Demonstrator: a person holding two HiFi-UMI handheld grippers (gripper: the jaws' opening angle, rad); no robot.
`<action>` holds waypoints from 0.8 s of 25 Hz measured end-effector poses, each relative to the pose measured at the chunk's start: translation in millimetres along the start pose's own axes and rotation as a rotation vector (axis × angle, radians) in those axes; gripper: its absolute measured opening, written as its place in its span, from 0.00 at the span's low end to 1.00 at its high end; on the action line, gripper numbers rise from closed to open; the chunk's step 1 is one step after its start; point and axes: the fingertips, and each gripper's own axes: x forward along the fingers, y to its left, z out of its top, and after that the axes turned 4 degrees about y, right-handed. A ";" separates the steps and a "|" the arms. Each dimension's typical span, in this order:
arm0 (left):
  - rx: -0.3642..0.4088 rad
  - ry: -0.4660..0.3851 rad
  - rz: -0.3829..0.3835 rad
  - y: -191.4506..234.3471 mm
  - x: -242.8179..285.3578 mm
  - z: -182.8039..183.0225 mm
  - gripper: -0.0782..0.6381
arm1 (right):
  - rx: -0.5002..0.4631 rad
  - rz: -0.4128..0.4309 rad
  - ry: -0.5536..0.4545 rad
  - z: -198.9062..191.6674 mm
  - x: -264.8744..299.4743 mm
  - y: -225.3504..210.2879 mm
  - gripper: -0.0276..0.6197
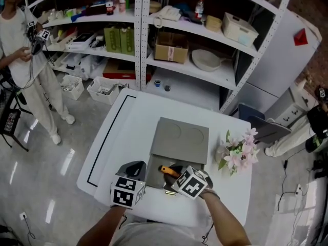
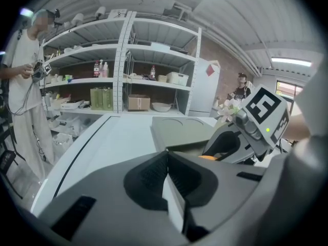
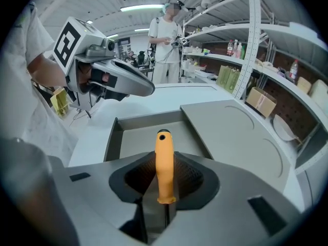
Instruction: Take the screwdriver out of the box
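- Item: screwdriver (image 1: 167, 170), lower centre of head view, inside the open grey box (image 3: 148, 118). The lid (image 1: 182, 137) is folded flat toward the top of frame. Box sits on the white table (image 1: 128, 132).
- R gripper (image 3: 164, 181): ribbed pads are clamped on the orange handle, approx. mid-length. The butt end w/ a small hole points up-frame, over the box floor. Can't tell if the tool has cleared the floor yet.
- L gripper (image 2: 166, 173): jaws are drawn together, tips meeting, w/ no task item between them. A pale sliver shows low in the gap; can't say what it is. The gripper sits at the box's left edge in head view; contact w/ the box not confirmed.
- Handling, est.: a light, rigid hand tool, not fragile. The handle looks like smooth plastic, so some slip risk, though the ribbed pads should offset it. Shaft and tip are hidden below the jaws, length unknown; a long shaft could catch the box wall on the way out.
- Grip point, est.: handle mid-section as now is adequate. Lifting along the tool's axis should avoid levering.
- Markings: no brand or print visible on handle or box. The lid shows two embossed circles only.
- Both gripper cubes carry black/white square markers, no text.
- Shelf stock at top of head view (bottles, green cartons, cardboard box): labels too small to read.
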 end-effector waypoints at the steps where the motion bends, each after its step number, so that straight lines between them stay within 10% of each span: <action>1: 0.002 -0.002 -0.003 -1.0 -1.5 0.4 0.12 | 0.009 -0.012 -0.012 2.0 -3.1 -1.0 0.22; 20: 0.079 -0.052 -0.104 -35.8 -30.0 5.9 0.12 | 0.255 -0.287 -0.289 18.5 -99.4 0.0 0.22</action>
